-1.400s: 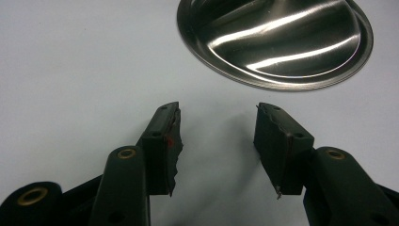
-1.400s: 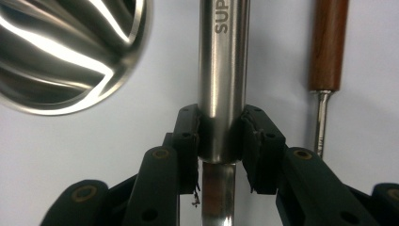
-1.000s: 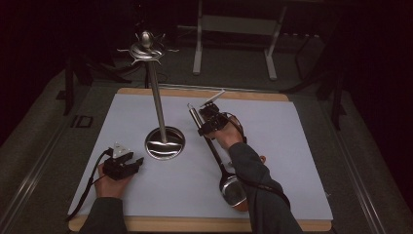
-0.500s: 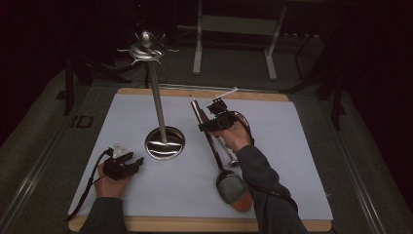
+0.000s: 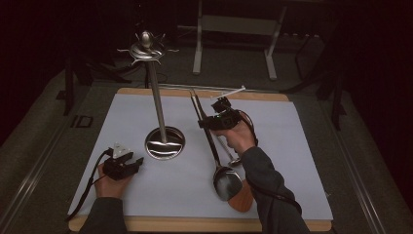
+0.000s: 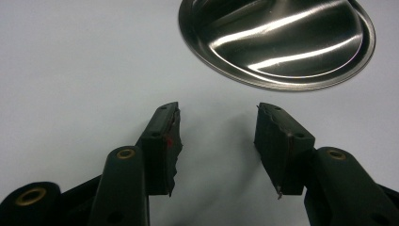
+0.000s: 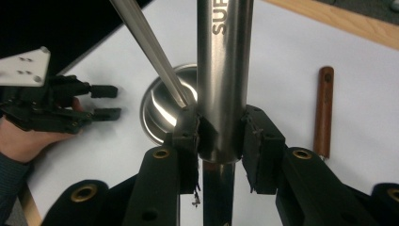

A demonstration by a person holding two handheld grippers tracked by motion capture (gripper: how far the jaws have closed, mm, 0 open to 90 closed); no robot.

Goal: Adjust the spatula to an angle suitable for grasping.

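My right gripper (image 5: pixel 217 120) is shut on the wide steel handle of a ladle (image 5: pixel 226 184), and the handle slants up toward the back of the mat. In the right gripper view, the pads (image 7: pixel 188 129) of my right gripper (image 7: pixel 221 120) press both sides of the ladle handle (image 7: pixel 221 61). A steel utensil stand (image 5: pixel 157 102) with hooks at its top rises from a round base (image 5: pixel 164 144) left of it. My left gripper (image 5: pixel 130 162) rests on the mat near that base; in its own view the left gripper (image 6: pixel 216 113) is open and holds nothing.
A white mat (image 5: pixel 292 146) covers a wooden board. A wooden-handled spatula (image 5: pixel 242 199) lies under the ladle's bowl, and a small spoon (image 5: pixel 233 157) lies by the right hand. The stand's base (image 6: pixel 277 42) is just ahead of the left jaws. Dark floor and table legs surround the board.
The right gripper has risen and shifted slightly right with the ladle handle, so the handle's far end tilts higher. The left gripper has stayed put.
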